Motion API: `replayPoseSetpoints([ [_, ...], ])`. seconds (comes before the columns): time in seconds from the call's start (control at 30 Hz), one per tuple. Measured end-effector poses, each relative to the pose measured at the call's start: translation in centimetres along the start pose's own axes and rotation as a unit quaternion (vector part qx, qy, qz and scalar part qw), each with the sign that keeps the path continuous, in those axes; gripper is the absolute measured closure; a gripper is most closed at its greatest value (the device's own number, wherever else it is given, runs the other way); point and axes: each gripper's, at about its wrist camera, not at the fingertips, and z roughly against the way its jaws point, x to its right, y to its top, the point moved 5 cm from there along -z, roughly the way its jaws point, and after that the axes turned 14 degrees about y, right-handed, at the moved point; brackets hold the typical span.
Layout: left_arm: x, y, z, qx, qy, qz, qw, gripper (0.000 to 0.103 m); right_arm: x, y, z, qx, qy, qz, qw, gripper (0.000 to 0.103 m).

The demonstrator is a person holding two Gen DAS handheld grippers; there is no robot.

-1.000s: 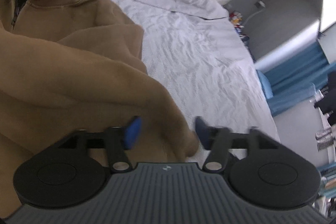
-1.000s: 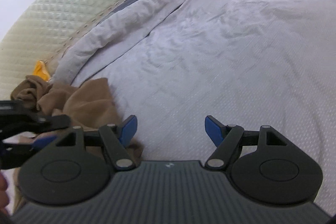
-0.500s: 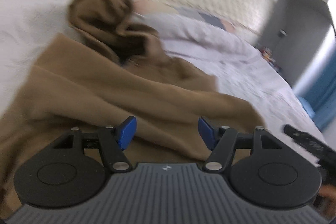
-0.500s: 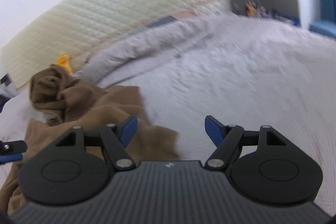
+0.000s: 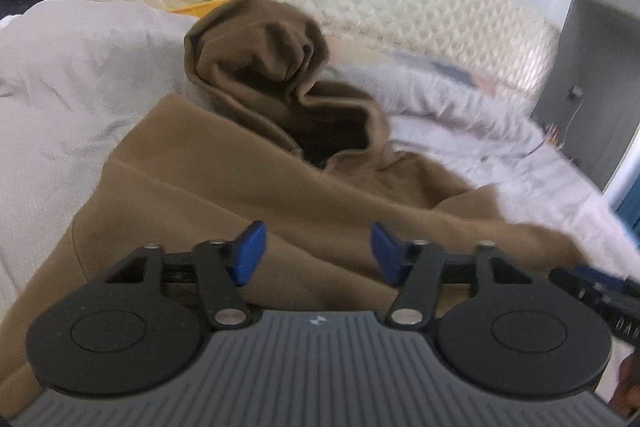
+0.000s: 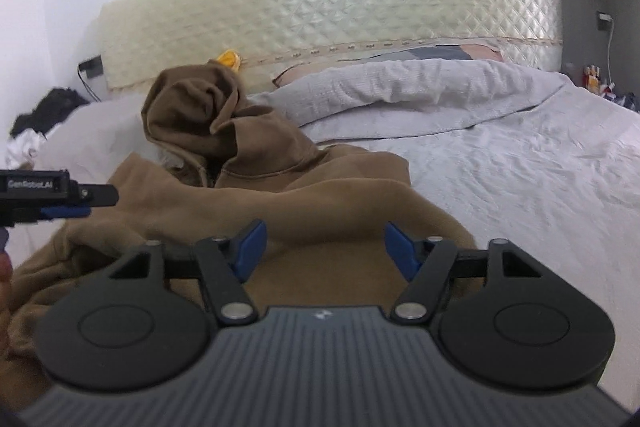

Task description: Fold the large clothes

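Observation:
A large brown hoodie [image 5: 224, 187] lies spread on the bed, hood bunched up at the far end toward the headboard. It also shows in the right wrist view [image 6: 320, 195]. My left gripper [image 5: 316, 253] is open and empty, hovering just above the hoodie's near part. My right gripper [image 6: 322, 249] is open and empty, also just above the hoodie's near part. The left gripper's tip [image 6: 60, 201] shows at the left edge of the right wrist view. The right gripper's tip [image 5: 592, 279] shows at the right edge of the left wrist view.
The hoodie rests on a grey-white bedsheet [image 6: 520, 167]. A rumpled duvet and pillow [image 6: 400, 95] lie along the quilted cream headboard [image 6: 340, 7]. A yellow item [image 6: 228, 59] sits by the headboard. Dark clothes [image 6: 44, 111] lie far left. A grey cabinet [image 5: 600, 87] stands right.
Both grippers have swung round to face the headboard and the hood, and now hover over the hoodie's near part. Both stayed open.

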Motion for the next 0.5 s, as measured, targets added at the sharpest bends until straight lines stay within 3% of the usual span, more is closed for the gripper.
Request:
replayPoseSetpoints([
  [0.07,-0.4,-0.4,-1.9,-0.021,0.027,-0.003,0.9994,0.063,0.8,-0.4,-1.2,-0.011,-0.012,-0.002,1.0,0.049],
  [0.27,-1.7,-1.1,-5.1,-0.073,0.045,0.006,0.9963,0.08,3.0,-2.5,-4.6,-0.06,-0.038,-0.014,0.997,0.056],
  [0.4,-2.4,-2.3,-6.5,-0.113,0.058,0.004,0.9919,0.084,3.0,-3.7,-6.0,-0.077,-0.042,-0.001,0.996,0.056],
  [0.5,-2.5,-2.2,-6.6,-0.114,0.06,0.001,0.9917,0.084,2.9,-3.9,-6.1,-0.075,-0.041,-0.003,0.996,0.056],
])
